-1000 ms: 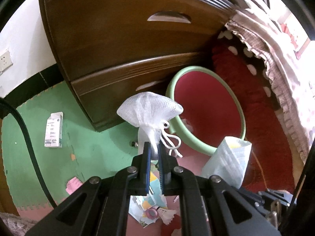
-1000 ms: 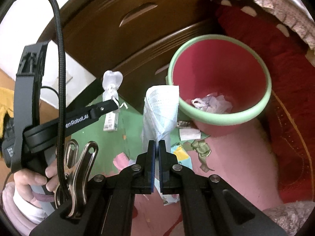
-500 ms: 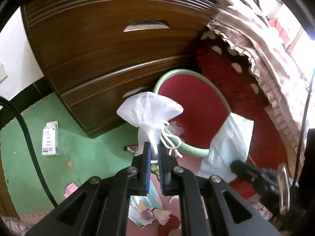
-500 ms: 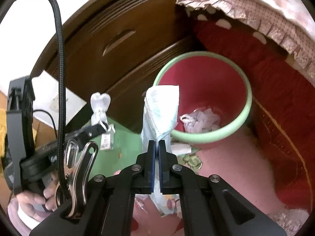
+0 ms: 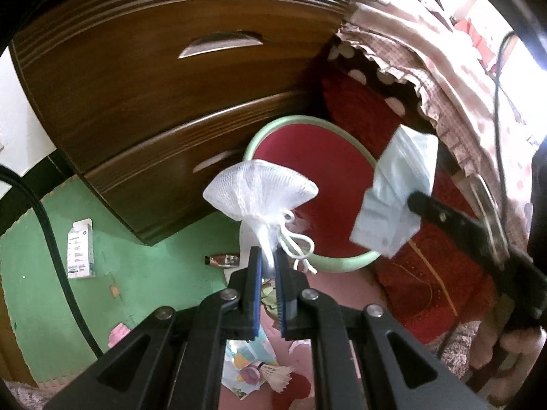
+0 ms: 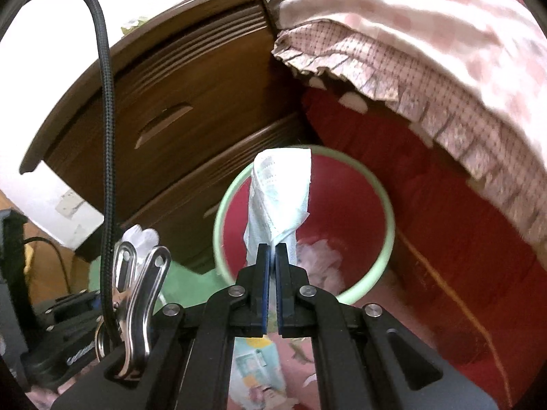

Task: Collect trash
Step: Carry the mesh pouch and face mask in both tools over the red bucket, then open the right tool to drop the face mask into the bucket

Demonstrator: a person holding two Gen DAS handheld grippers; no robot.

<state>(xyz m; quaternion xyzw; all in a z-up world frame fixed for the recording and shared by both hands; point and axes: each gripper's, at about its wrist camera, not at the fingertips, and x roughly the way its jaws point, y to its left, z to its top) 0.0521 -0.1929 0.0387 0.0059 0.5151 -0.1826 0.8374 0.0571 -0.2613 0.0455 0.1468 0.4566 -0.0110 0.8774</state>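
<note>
My left gripper (image 5: 266,263) is clamped on a white mesh drawstring pouch (image 5: 261,196), my right gripper (image 6: 272,256) on a pale blue face mask (image 6: 280,198), both held above the green-rimmed red bin (image 6: 386,205) for dropping.

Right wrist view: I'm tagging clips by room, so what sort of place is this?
Most likely a bedroom: a bed with pink frilled bedding, a dark wooden drawer chest beside it, and a red, green-rimmed wastebasket on the floor.
</note>
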